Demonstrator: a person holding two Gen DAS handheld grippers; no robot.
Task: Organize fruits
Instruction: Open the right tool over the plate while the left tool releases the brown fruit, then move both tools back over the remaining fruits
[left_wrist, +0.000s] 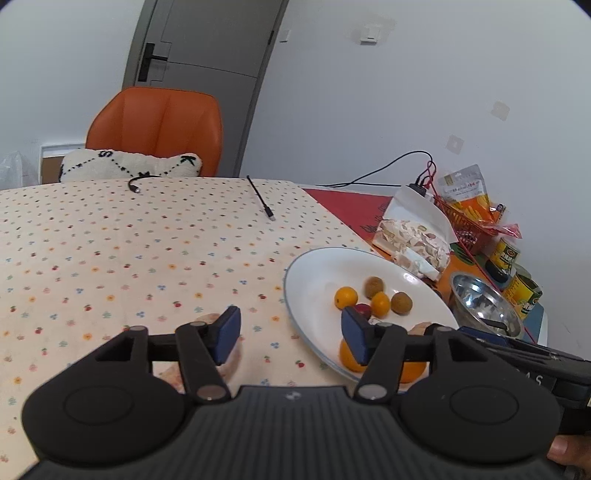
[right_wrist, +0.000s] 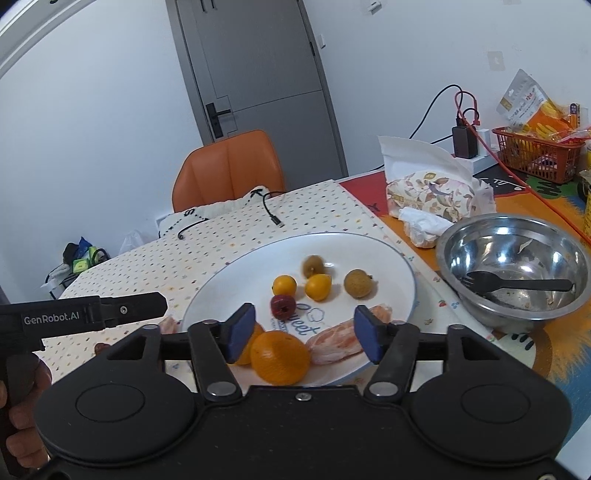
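Right claw (right_wrist: 304, 334) agape over orange (right_wrist: 280, 357) on plate (right_wrist: 406, 275), gripping nothing; left claw (left_wrist: 290, 334) agape, empty. Risk: nudged orange rolls off rim.

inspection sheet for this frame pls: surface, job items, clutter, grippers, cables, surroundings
Surface: table under a dotted cloth, orange mat to the right.
Job's things: white plate holds a large orange, peeled segments, two small yellow fruits, two brown fruits and a red one; another segment lies on the cloth.
Clutter: steel bowl with black spoon, tissue pack, red basket, cans.
Grippers: left gripper and right gripper open, holding nothing.
Cables: black cable on cloth; charger leads by the wall.
Surroundings: orange chair, grey door.
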